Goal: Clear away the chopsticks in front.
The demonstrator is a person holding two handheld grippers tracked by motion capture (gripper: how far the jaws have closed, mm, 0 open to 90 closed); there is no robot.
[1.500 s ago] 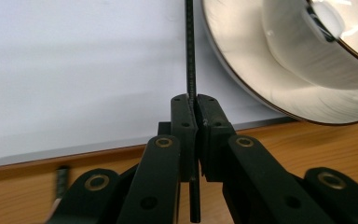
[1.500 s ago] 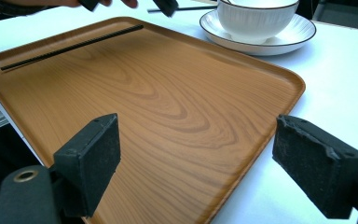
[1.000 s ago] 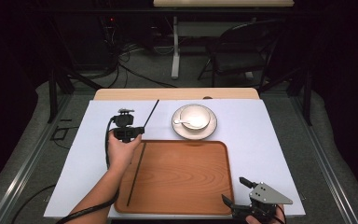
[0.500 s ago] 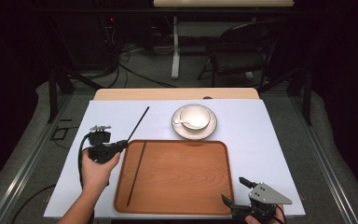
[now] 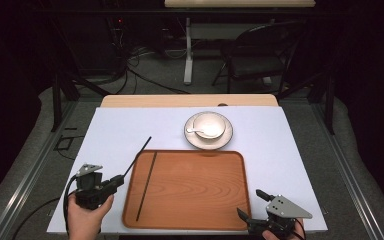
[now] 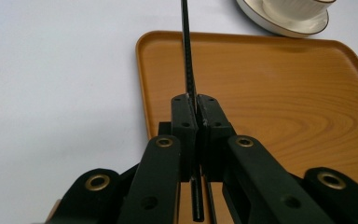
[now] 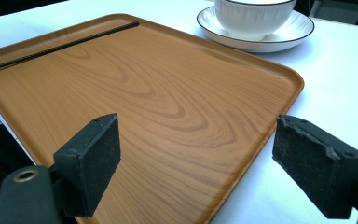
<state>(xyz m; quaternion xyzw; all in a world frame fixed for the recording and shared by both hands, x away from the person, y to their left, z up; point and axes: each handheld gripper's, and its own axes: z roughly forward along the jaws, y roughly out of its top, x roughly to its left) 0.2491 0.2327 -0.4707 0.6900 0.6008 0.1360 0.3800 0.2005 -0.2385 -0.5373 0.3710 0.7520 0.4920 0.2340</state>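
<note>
Black and thin, a chopstick [image 5: 137,156] juts from the left tool [image 5: 114,181] out over the near-left corner of the wooden tray [image 5: 200,200] in the high view, while a second chopstick [image 5: 146,186] lies flat inside the tray along its left side; a bowl [image 5: 209,125] with a spoon sits on a saucer [image 5: 195,139] just beyond the tray on the white bench [image 5: 290,150]. In the left gripper view the jaws are pressed together on the held chopstick [image 6: 188,70]. In the right gripper view the right tool [image 7: 205,163] is spread wide and empty at the tray's near corner. Judging by the pair, the held stick is headed beside its mate; that calls for lowering it level before letting go.
</note>
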